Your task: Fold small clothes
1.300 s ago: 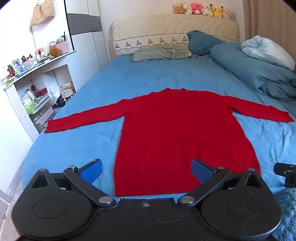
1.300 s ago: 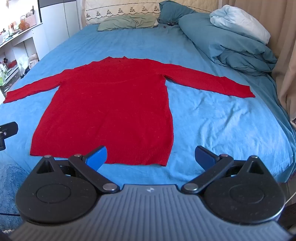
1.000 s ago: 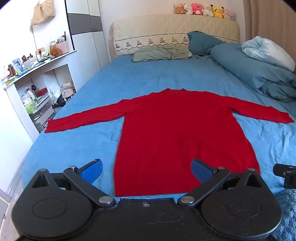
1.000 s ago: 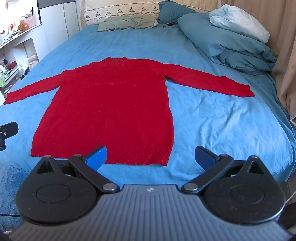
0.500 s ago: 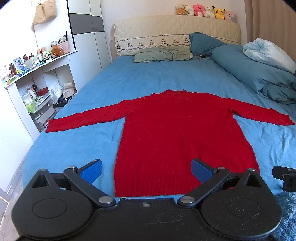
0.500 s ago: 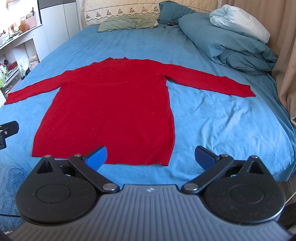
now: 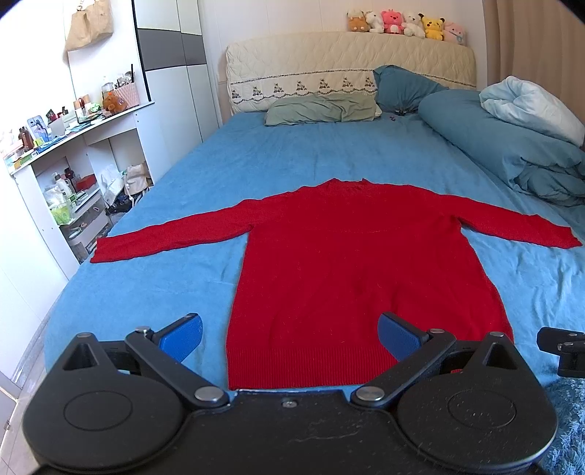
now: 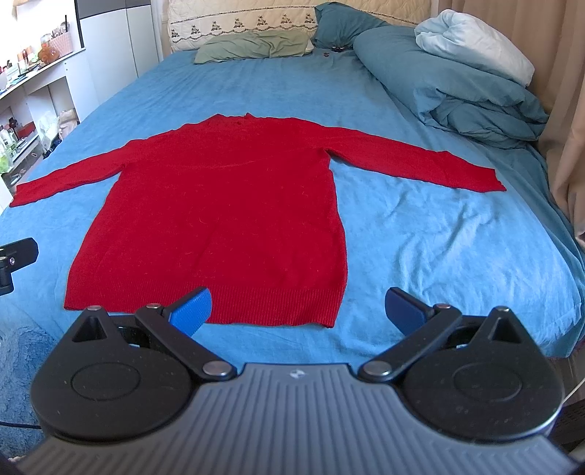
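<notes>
red sweater (image 7: 362, 270) lies flat on the blue bed sheet (image 7: 278, 153), with its bottom hem close to the near edge of the bed. its neck points to the far end, where the headboard (image 7: 347, 69) is. both sleeves are spread out wide, one to the left edge of the bed and one toward the right edge.

the left gripper (image 7: 290, 334) hangs over the near edge, just above the hem. its two blue fingers (image 7: 181, 336) are spread wide apart and hold nothing. the right gripper (image 8: 298, 310) is near the sweater's right bottom corner. it is spread wide too, with nothing in it.

a green pillow (image 7: 321, 109) and a dark blue pillow (image 7: 402, 89) sit at the far end of the bed. a rolled blue blanket (image 8: 457, 91) lies along the far right edge. little stuffed toys (image 7: 406, 22) sit in a row on top of the headboard. a white shelf (image 7: 69, 153) full of small things stands by the left side of the bed.
</notes>
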Demonstrator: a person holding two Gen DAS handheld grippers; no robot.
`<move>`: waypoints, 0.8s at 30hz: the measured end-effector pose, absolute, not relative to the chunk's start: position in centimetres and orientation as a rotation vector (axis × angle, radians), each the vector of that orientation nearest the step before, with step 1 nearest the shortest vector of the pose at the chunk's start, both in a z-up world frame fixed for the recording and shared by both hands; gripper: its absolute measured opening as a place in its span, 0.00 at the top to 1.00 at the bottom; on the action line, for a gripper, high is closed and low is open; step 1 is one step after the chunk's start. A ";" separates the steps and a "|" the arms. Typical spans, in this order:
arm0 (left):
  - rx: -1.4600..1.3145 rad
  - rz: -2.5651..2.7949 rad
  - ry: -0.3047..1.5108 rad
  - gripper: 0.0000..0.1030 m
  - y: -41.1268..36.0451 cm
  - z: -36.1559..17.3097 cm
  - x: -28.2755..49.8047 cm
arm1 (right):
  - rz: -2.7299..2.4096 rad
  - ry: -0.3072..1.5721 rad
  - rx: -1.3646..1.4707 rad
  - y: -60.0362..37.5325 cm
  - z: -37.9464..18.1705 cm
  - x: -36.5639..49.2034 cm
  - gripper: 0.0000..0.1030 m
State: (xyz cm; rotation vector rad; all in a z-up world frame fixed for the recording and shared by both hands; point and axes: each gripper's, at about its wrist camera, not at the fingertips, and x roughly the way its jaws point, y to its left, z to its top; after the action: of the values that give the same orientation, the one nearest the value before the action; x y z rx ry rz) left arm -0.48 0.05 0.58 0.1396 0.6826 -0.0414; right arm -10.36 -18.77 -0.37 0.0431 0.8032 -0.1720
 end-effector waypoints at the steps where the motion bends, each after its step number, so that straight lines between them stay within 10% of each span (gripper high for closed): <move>1: 0.140 -0.041 0.682 0.00 0.0 0.6 -0.5 | -0.172 0.803 0.043 -18.7 -0.4 -10.4 0.00; 24: 0.136 -0.033 0.680 0.00 0.2 0.6 -0.6 | -0.166 0.804 0.046 -18.1 -0.4 -10.4 0.00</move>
State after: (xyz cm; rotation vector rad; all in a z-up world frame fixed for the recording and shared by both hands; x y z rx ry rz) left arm -0.57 0.16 0.63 0.1356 0.6801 -0.0333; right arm -10.36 -18.14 -0.40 0.0461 0.8038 -0.1662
